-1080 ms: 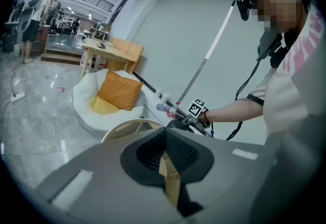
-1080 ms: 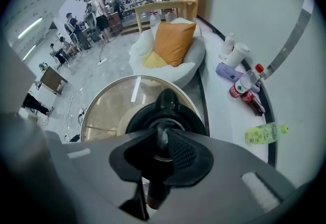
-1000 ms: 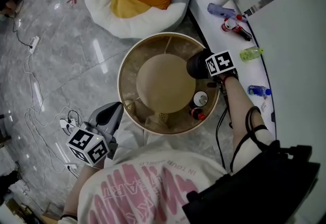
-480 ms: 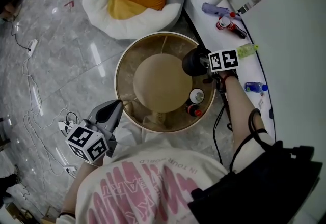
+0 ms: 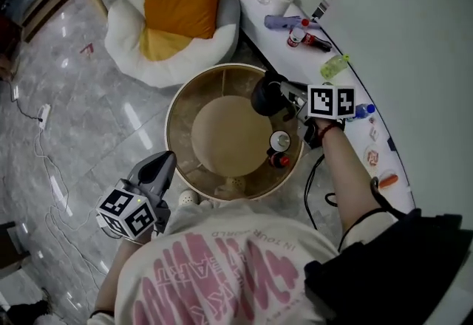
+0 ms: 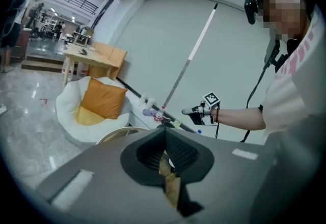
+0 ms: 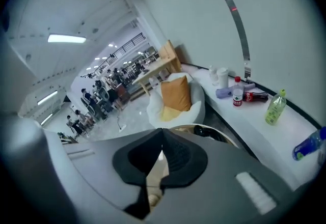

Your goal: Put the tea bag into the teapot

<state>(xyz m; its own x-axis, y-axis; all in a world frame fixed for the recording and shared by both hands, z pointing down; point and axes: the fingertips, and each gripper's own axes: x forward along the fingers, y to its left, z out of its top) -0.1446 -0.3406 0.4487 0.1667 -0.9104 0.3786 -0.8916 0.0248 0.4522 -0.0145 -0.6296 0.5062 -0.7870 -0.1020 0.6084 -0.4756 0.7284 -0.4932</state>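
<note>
A black teapot [image 5: 267, 94] stands on the far right part of a round beige table [image 5: 181, 105]. My right gripper [image 5: 295, 104] hovers just right of the pot and points at it. Its jaws are closing and meet at the tips, with nothing visible between them [image 7: 162, 139]. The right gripper view shows the teapot [image 7: 202, 130] just past the jaws. My left gripper [image 5: 164, 163] hangs shut at the table's near left rim, holding nothing [image 6: 165, 139]. I cannot make out a tea bag in any view.
A white-lidded jar [image 5: 279, 141] and a small red-and-black item [image 5: 279, 160] sit on the table near the pot. Bottles [image 5: 303, 39] line a white ledge [image 5: 384, 161] along the wall. A white beanbag with an orange cushion [image 5: 177, 2] lies beyond the table. Cables [image 5: 52, 168] trail on the floor.
The right gripper has drawn back to the right, off the teapot, so the pot now shows fully. The head view has shifted. The left gripper has barely moved.
</note>
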